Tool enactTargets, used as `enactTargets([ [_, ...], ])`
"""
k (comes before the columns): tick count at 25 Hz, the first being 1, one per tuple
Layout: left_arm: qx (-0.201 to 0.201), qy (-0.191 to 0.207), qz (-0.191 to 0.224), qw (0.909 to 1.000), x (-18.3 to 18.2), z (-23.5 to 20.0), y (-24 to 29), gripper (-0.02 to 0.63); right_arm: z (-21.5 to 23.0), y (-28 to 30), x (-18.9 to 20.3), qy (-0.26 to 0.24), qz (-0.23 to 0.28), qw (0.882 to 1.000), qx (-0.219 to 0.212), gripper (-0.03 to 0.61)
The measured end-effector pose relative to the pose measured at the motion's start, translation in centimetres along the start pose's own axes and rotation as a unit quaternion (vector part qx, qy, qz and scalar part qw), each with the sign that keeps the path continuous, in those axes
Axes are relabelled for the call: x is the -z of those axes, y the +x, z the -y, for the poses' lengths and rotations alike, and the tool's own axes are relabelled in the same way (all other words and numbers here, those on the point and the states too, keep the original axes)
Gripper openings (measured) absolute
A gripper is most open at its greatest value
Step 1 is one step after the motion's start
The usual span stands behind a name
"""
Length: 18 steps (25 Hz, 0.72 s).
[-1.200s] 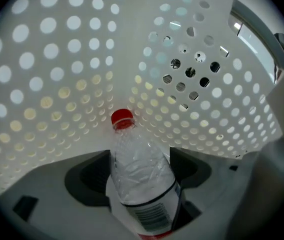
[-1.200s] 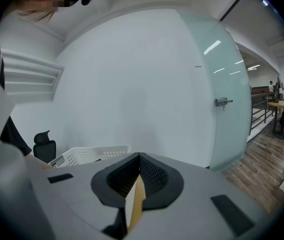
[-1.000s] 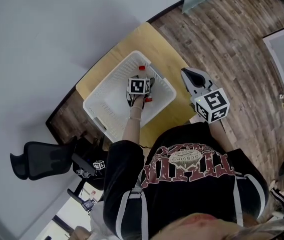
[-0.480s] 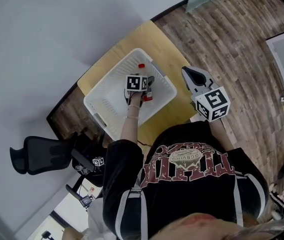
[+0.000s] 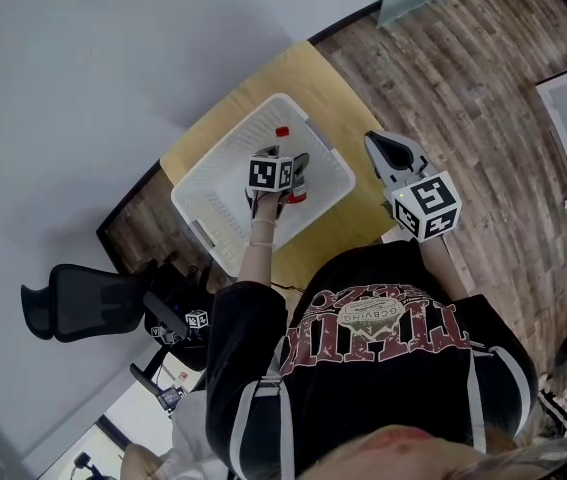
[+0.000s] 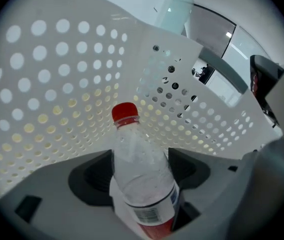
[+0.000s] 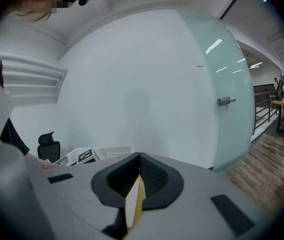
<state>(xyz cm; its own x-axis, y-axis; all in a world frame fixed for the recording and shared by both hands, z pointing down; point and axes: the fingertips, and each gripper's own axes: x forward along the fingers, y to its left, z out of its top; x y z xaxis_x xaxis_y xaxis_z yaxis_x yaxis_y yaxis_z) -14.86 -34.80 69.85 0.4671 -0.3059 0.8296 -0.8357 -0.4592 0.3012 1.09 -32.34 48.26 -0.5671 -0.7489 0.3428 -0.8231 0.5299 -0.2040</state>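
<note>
Clear thin plastic bottle [image 6: 143, 184] with red cap is pinched at its labelled body by the left gripper [image 5: 296, 168] inside the white perforated plastic basket [image 6: 41, 84]; judged light, crushable, slippery. Jaws of the right gripper [image 7: 138, 176] are pressed together.

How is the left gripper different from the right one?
The left gripper has its fingers shut on a clear bottle with a red cap; the right gripper has its fingers pressed together, with nothing between them. The left gripper reaches into the white basket; the right gripper is outside it, off to the side. The left one's cube and the right one's cube both bear square markers.
</note>
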Motion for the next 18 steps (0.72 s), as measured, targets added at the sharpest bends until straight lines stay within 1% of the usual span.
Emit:
enactTargets([
  [7,-0.005,0.007,0.039,0.9992,-0.1,0.3,-2.0,0.382,-0.5,-0.3,0.1,-0.003,0.001,1.0,-0.006,0.017],
  [18,-0.008,0.006,0.081,0.9966,-0.5,0.8,-4.3,0.374,-1.5,-1.3,0.1,-0.009,0.006,1.0,-0.015,0.017],
])
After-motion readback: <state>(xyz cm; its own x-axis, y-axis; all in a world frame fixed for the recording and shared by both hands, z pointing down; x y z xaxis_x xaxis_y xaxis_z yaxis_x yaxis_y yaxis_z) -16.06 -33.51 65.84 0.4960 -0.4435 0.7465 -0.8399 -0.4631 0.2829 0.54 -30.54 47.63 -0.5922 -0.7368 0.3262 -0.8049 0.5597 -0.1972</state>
